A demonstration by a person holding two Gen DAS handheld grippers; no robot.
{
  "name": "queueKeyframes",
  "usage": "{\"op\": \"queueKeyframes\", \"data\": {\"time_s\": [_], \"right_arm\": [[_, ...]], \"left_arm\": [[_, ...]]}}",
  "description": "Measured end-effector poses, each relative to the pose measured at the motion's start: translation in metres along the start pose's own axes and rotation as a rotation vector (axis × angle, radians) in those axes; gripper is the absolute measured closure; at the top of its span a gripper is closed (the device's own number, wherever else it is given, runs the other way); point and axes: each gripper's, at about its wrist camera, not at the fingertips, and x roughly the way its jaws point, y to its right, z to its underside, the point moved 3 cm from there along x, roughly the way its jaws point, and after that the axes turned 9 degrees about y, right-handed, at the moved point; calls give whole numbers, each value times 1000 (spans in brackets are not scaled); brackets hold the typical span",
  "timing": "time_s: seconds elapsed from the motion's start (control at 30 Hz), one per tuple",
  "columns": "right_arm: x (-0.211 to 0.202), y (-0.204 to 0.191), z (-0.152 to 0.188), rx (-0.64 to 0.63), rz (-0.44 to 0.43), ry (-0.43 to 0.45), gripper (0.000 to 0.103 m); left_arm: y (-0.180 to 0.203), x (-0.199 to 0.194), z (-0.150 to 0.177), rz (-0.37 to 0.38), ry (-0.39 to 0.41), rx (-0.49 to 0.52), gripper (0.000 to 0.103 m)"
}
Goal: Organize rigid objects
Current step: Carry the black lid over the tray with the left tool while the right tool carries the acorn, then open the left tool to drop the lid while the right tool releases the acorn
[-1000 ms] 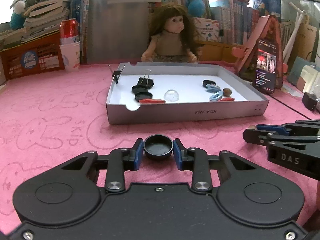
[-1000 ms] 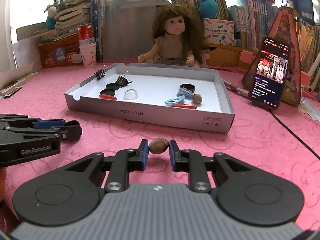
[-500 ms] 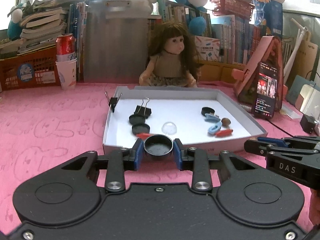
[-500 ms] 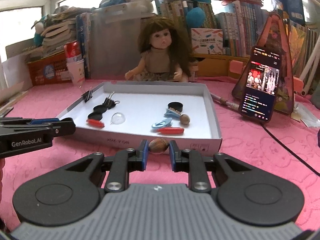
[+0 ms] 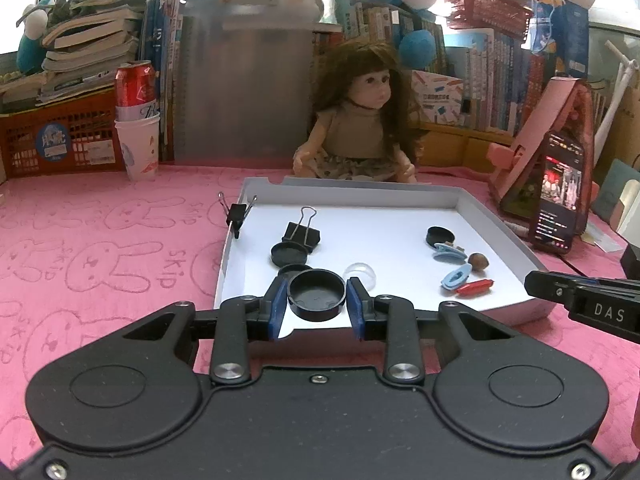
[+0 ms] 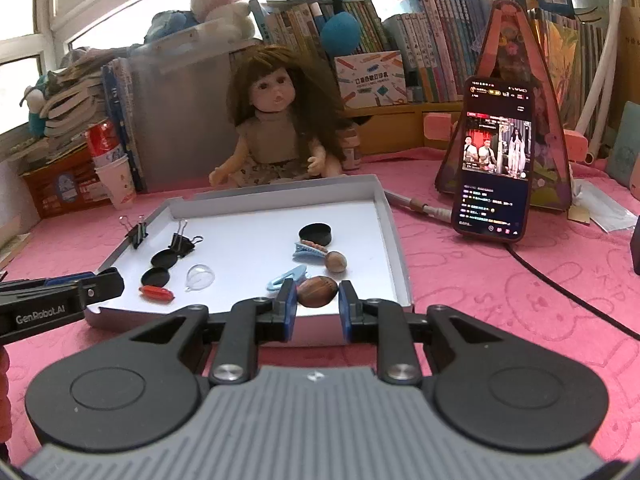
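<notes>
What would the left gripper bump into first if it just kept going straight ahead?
Probably the black cap lying in the tray, or the smaller one just before it. The left gripper, holding its own cap, points down over that cluster; depth is unclear.

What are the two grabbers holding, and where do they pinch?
The left gripper pinches a black cap by its rim sides. The right gripper pinches a brown nut by its two ends.
</notes>
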Motion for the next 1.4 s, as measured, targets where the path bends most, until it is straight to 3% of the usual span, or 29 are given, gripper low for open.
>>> {"op": "queueKeyframes", "data": {"time_s": [0.63,1.4], "right_arm": [[39,-1,3,1,29,-68,77],[71,-4,0,7,23,-107,77]], "left_arm": [[-3,35,10,-40,-66,9,73],[-6,67,3,-91,-69,17,73]]}}
